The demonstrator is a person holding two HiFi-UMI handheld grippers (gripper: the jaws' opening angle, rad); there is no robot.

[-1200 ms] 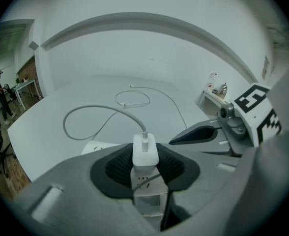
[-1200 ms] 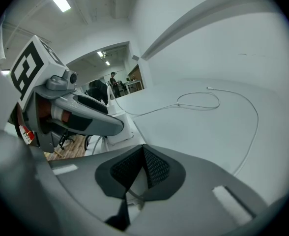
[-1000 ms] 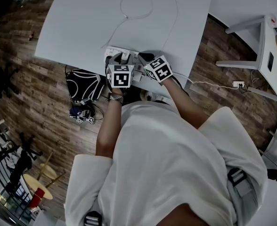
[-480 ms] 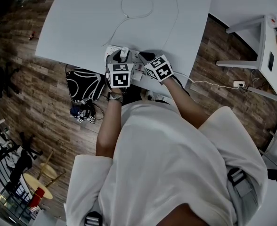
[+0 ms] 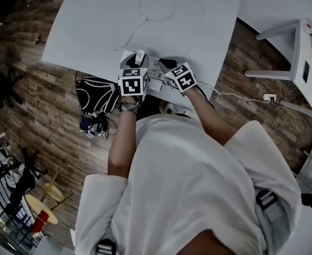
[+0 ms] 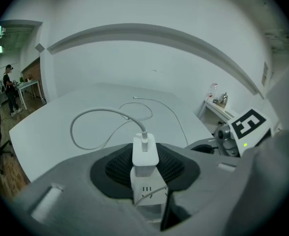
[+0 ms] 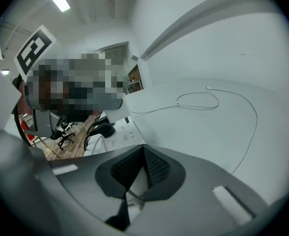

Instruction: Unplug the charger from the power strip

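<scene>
Left gripper view: left gripper (image 6: pixel 145 167) clamps charger (image 6: pixel 145 154); right gripper (image 7: pixel 143 154) closed. Risk: strip (image 7: pixel 117 136) lifts with charger if unpinned.

The white block charger (image 6: pixel 144 154) stands upright, white cable (image 6: pixel 100 116) in its top, gripped by the left gripper (image 6: pixel 145 173) directly above the white power strip (image 7: pixel 117 135), which lies along the table's near edge.

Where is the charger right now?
The white charger sits clamped in the left gripper's jaws, low centre in the left gripper view, its cable looping out over the white table.
</scene>
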